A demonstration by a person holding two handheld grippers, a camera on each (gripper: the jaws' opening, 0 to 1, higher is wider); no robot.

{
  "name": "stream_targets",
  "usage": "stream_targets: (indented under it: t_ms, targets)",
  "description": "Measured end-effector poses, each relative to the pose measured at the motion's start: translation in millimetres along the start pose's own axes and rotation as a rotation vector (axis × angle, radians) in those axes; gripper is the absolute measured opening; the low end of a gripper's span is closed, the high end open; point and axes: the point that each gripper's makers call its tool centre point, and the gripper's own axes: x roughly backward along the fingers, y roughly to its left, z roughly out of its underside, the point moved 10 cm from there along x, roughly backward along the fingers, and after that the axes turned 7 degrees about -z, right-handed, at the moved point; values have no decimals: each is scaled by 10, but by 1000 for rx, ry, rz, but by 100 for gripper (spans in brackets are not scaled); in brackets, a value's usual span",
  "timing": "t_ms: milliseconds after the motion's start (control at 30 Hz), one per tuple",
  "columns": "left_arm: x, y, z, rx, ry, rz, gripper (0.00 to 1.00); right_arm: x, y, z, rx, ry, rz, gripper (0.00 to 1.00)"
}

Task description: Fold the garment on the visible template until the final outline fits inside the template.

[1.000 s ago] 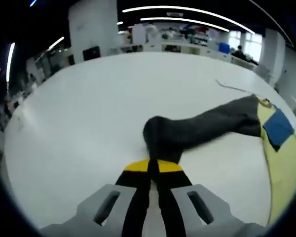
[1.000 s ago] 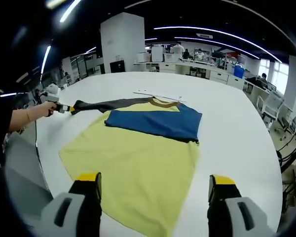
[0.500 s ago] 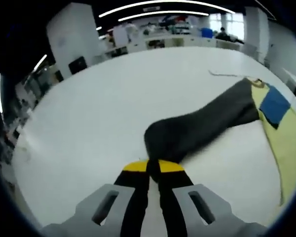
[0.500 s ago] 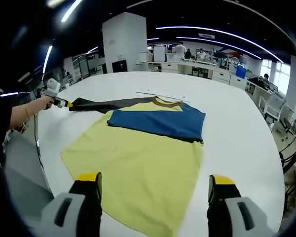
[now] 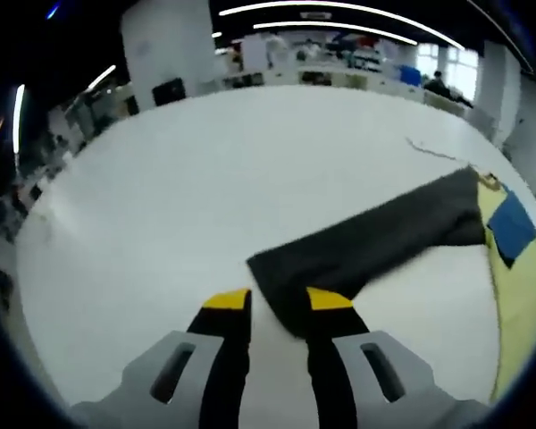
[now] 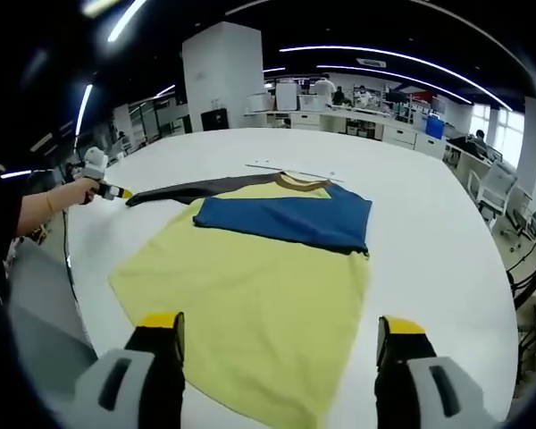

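Note:
A yellow garment lies flat on the white table, with a blue part folded across its upper half. Its dark grey sleeve stretches out to the left. In the left gripper view the sleeve lies flat, its end corner resting between the parted jaws of my left gripper, which is open. The yellow body and blue part show at the right edge. My right gripper hovers open over the near hem, holding nothing. A hand holds the left gripper at the sleeve's tip.
A thin pale strip lies on the table just beyond the collar. Bare white tabletop spreads around the sleeve. Desks, chairs and people stand far behind in the office, and the table's edge runs close on the left.
My left gripper has opened and let go of the sleeve end, which now lies flatter on the table. The right gripper has stayed where it was.

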Motion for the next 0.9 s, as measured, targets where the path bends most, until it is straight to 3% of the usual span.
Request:
stream_targets:
  t_ms: [267, 767, 900]
  targets:
    - [-95, -29, 63, 60, 54, -23, 15, 40, -34, -4, 2, -11, 7, 90]
    - [-110, -51, 50, 124, 42, -17, 12, 115, -12, -88, 22, -65, -46, 100]
    - [-137, -50, 40, 165, 40, -6, 4, 109, -12, -81, 28, -57, -42, 100]
